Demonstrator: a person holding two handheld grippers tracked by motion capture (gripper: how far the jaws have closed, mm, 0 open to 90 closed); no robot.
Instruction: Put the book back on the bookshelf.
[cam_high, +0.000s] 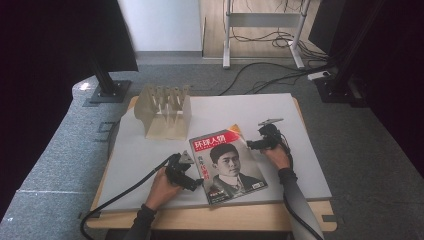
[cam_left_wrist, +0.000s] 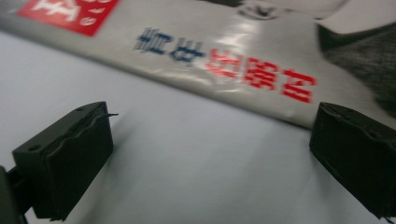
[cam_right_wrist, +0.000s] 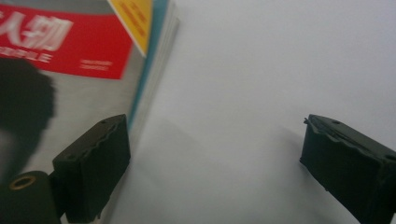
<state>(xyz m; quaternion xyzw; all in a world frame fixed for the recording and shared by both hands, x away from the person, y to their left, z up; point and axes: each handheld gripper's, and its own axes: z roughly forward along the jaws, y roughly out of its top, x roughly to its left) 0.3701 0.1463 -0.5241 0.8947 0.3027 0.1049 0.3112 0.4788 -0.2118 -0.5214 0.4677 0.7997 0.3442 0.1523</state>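
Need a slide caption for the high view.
Two open hand-held grippers, left gripper and right gripper, flank a glossy red-titled portrait magazine on a grey table.

- A wooden rack (cam_high: 165, 113) with upright pegs stands on the counter (cam_high: 300, 165), toward eleven o'clock of the white top, its slanted side facing nine.
- A white sheet covers the counter; a wooden edge shows along six o'clock.
- Grey carpet (cam_high: 65, 155) lies all around.
- A white metal stand (cam_high: 263, 30) is on the floor at twelve o'clock, with black cables (cam_high: 270, 70) trailing from it toward two.
- A black post base (cam_high: 107, 90) sits at ten o'clock.
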